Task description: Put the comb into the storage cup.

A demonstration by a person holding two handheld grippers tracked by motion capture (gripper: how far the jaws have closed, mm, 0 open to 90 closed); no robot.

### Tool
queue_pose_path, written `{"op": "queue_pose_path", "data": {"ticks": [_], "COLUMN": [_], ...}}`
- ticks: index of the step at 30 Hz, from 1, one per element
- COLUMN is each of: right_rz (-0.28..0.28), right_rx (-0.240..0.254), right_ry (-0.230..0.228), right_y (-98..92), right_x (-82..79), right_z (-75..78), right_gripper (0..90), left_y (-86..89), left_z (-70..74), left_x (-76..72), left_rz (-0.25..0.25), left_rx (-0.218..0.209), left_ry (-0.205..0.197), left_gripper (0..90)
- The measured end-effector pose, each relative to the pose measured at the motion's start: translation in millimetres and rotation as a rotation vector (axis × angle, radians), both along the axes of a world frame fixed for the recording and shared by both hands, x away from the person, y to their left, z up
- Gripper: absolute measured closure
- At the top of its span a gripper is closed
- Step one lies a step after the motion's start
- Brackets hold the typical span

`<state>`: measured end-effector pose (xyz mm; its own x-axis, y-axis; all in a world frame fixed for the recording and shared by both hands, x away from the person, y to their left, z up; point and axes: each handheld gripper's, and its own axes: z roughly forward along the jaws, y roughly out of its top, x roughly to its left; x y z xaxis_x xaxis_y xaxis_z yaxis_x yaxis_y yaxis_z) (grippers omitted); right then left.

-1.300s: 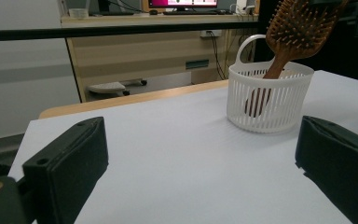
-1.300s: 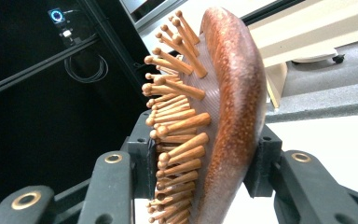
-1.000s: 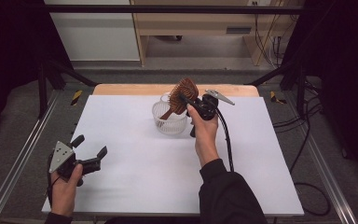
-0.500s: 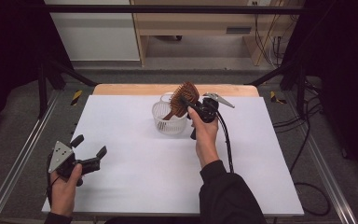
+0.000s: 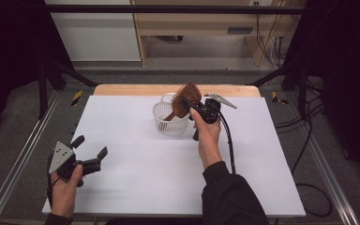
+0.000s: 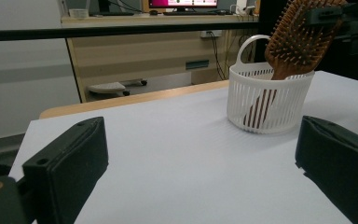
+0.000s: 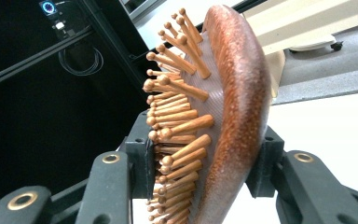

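White sheeting covers the table [image 5: 136, 187], which stands in a dim room with a pale wooden desk and trailing cables beyond its far edge. At the near left corner, the left gripper [image 5: 90, 147] rests low over the table in the person's hand, its fingers [image 6: 67, 172] spread wide with nothing between them (the left gripper view looks straight through the gap to the bare sheet). It seems to have no part in the work at this point. Farther right, near the table's far middle, stands a small white slotted basket [image 5: 170, 120] with a loop handle. A wooden paddle hairbrush [image 5: 186, 99] leans in it, handle down inside the basket and bristled head sticking up above the rim, tilted toward the right. The right gripper [image 5: 191, 104] has the head clamped: its fingers [image 7: 142, 158] press on the bristle side and on the rounded back, though they have just been easing open a little with the brush still between them. By my reading, the brush is already lodged in the basket and the placing is nearly done. What remains is to let go fully and draw the right hand [image 5: 207, 137] clear without tipping the light basket.
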<state>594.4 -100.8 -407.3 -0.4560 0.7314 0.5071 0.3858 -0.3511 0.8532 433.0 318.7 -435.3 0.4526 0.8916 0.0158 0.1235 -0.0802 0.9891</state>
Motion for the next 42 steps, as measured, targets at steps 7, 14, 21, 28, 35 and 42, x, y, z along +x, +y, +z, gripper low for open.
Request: {"op": "queue_pose_path", "data": {"ticks": [7, 14, 21, 28, 35, 42], "right_rz": [0.002, 0.016, 0.031, 0.041, 0.046, 0.047], "right_rx": [0.004, -0.006, -0.011, -0.022, -0.032, -0.038], "right_ry": [0.005, 0.005, 0.013, 0.008, 0.008, 0.008], "right_y": [-5.3, -6.4, -7.2, -8.2, -8.4, -8.0], "right_x": [0.1, 0.5, 1.5, 1.6, 1.3, 1.5], "right_z": [-3.6, -4.0, -4.8, -4.8, -4.2, -4.1], "right_gripper": [52.1, 50.8, 49.7, 48.9, 48.2, 46.6], "left_y": [-0.9, -1.9, -1.4, -1.9, -3.2, -1.6], "left_z": [-0.1, -0.4, -0.2, -0.4, -0.3, -0.2], "left_x": [0.0, 0.4, 0.3, 0.2, 0.0, 0.1], "left_rz": [-0.002, -0.006, -0.006, -0.006, -0.008, -0.005], "left_rx": [0.001, 0.006, 0.007, 0.006, 0.008, 0.007], "left_ry": [0.0, 0.004, 0.004, 0.005, 0.003, 0.003], "left_gripper": [2.7, 2.7, 2.7, 2.7, 2.7, 2.7]}}
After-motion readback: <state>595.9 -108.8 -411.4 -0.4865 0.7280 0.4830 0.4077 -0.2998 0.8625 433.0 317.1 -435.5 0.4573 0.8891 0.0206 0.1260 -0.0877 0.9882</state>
